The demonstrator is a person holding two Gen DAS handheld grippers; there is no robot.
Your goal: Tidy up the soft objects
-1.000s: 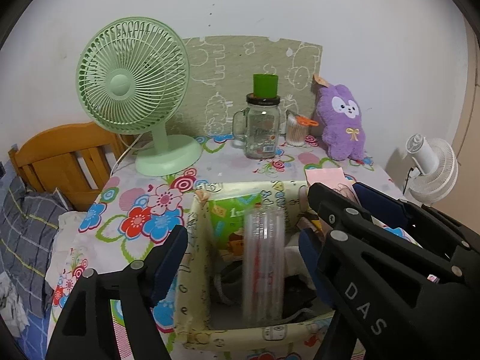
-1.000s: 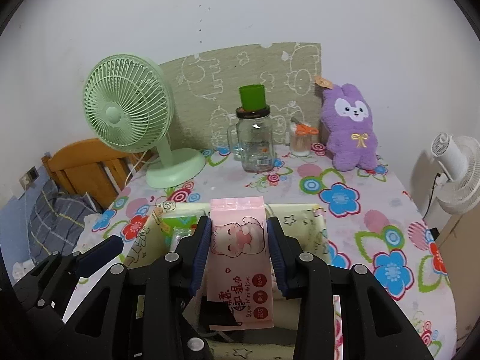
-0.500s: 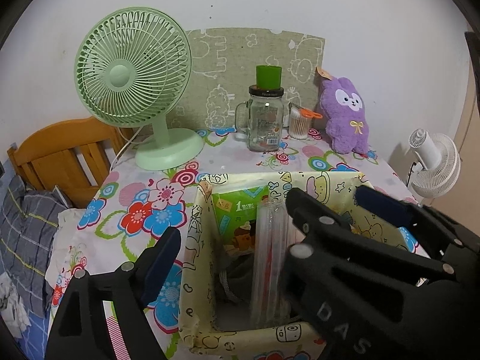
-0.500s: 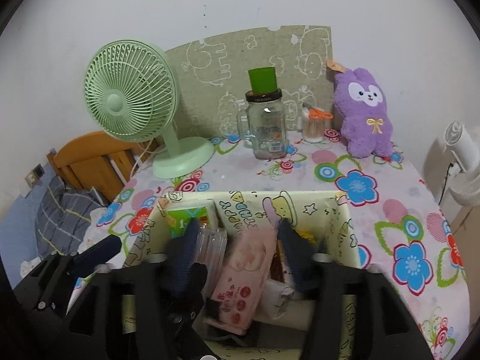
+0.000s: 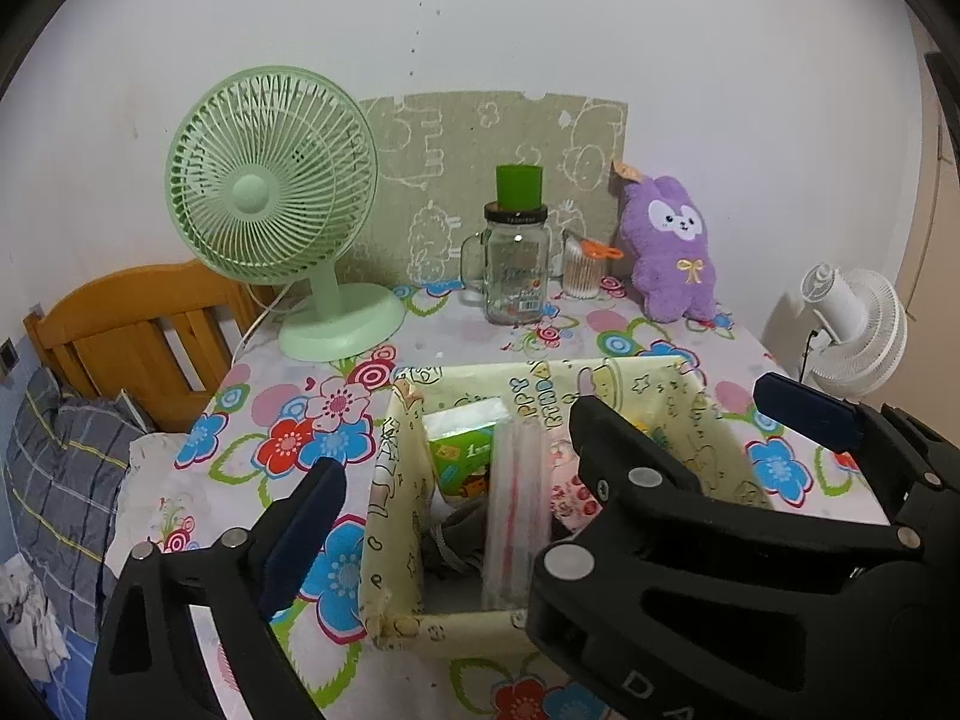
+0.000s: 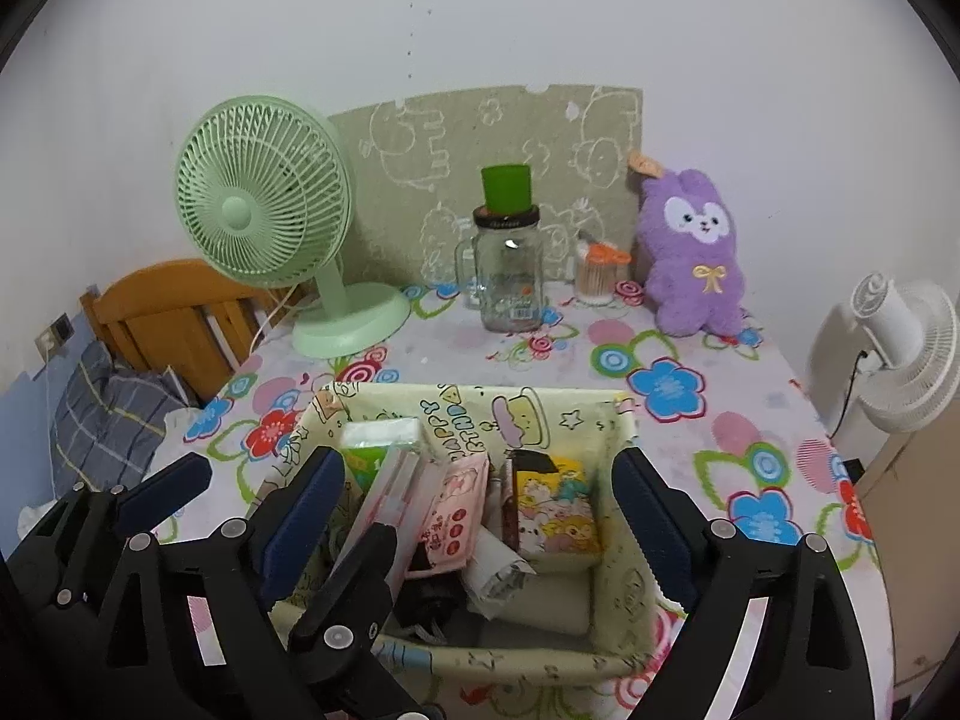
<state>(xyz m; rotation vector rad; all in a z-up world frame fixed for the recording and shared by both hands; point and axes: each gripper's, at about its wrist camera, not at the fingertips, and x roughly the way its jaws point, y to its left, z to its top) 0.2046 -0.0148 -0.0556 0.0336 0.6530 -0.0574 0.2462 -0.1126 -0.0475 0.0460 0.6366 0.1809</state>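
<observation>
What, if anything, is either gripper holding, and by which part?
Nothing. The right gripper, jaws just opened, stands over the pink wipes pack lying in the basket; the left gripper is open too.

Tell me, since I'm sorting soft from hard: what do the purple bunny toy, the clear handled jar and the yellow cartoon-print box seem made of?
Purple bunny toy: fuzzy plush fabric, matte pile.
Clear handled jar: likely glass, see-through with a glint.
Yellow cartoon-print box: probably fabric or coated cloth; its walls sag slightly.

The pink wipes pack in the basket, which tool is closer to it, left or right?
Right. The right tool hangs open directly over the pink wipes pack, which lies loose in the basket below. The left tool hangs open farther left, by the basket's left wall.
</observation>
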